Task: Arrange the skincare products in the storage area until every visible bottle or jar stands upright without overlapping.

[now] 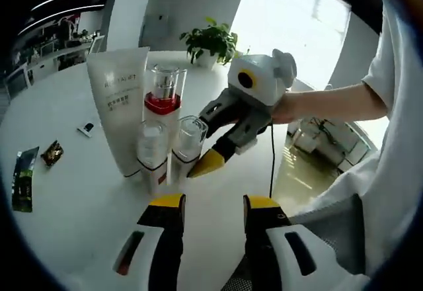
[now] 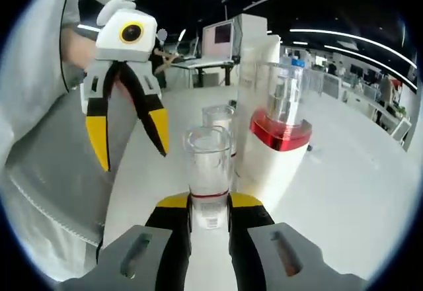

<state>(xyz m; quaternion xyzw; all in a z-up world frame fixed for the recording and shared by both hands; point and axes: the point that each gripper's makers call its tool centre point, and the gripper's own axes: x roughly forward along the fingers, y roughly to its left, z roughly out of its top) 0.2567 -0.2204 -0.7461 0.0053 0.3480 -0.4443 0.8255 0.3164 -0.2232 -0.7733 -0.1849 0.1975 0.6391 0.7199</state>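
white counter is lying bare left of four upright products: a tube, a red-banded bottle and two clear-capped bottles. the right gripper is gripping the nearer bottle; the left gripper is hovering open. the left gripper view is showing packets and a plant.

In the right gripper view the right claw has its yellow-tipped jaws closed against something pinched between them. In the same view the left claw hangs with its jaws spread apart and pointing downward. In the left gripper view a bare forearm reaches in from the right behind the right claw.
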